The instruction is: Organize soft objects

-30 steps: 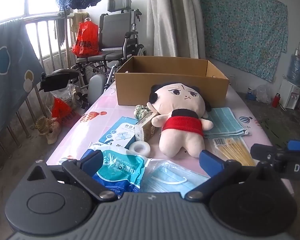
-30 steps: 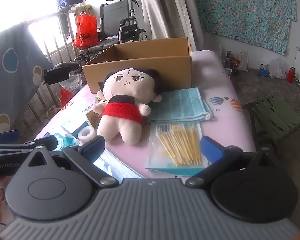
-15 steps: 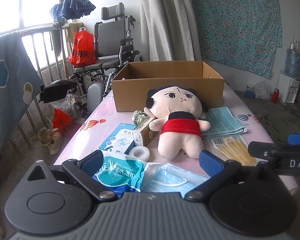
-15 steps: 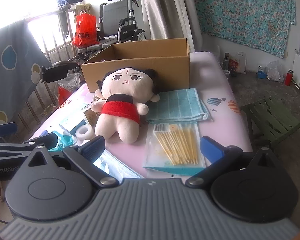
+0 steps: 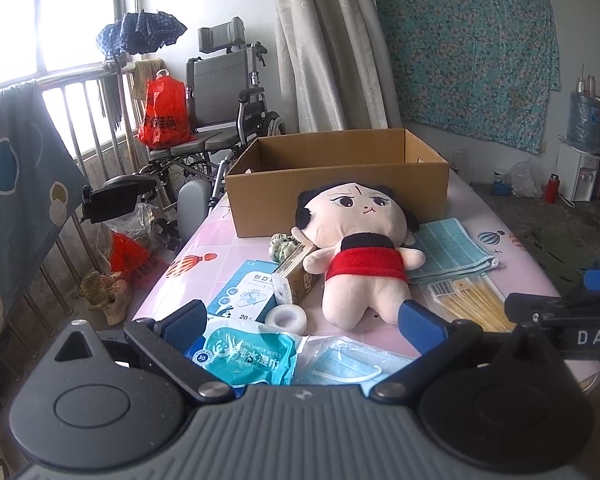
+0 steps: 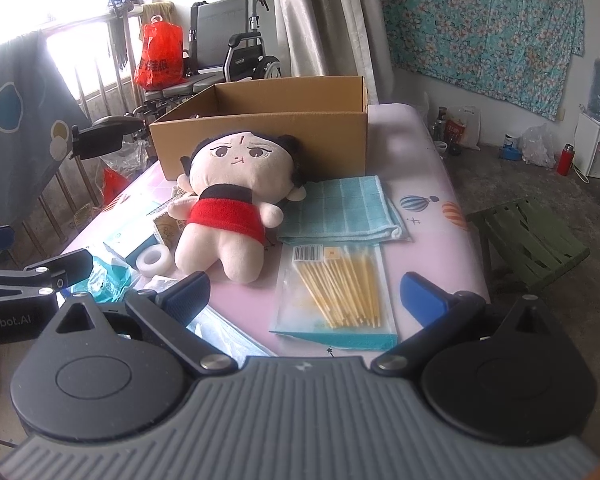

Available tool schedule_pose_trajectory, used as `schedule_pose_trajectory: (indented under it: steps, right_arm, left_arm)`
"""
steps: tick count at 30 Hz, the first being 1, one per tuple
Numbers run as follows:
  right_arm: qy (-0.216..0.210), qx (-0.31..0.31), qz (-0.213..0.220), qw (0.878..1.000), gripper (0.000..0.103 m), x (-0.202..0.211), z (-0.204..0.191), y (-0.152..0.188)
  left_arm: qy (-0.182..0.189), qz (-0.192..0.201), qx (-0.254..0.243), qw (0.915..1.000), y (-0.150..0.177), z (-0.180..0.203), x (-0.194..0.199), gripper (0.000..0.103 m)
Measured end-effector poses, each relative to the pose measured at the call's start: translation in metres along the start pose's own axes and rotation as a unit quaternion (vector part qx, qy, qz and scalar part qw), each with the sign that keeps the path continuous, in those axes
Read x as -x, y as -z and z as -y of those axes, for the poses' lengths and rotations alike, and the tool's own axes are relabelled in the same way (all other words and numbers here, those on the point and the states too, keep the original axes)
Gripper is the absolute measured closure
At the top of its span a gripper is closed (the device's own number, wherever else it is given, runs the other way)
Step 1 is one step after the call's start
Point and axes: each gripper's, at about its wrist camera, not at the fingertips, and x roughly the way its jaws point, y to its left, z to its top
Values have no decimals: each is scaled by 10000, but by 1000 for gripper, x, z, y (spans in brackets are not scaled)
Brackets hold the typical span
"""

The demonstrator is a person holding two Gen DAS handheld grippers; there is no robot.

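Both tools spread wide, empty: left tool (image 5: 302, 318) low centre over the teal wet-wipes pack (image 5: 249, 356), right tool (image 6: 304, 292) over the bagged yellow sticks (image 6: 340, 286). Red-shirted plush doll (image 5: 358, 254) mid-frame on pink worktop (image 5: 512, 256), against open cardboard box (image 5: 336, 184), likely its destination. Versus earlier: views pulled back, nothing grasped.

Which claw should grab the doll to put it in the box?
Probably the left claw. Its view faces the doll straight on, with the box right behind. The right claw points more at the stick packet. Both are open.
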Motion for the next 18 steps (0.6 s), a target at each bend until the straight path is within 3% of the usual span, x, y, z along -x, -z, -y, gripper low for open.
schedule_pose_trajectory:
  steps: [18]
  right_arm:
    - [72, -96, 85, 9999, 1, 5, 7, 1]
  left_arm:
    - [44, 75, 129, 9999, 1, -3, 2, 0]
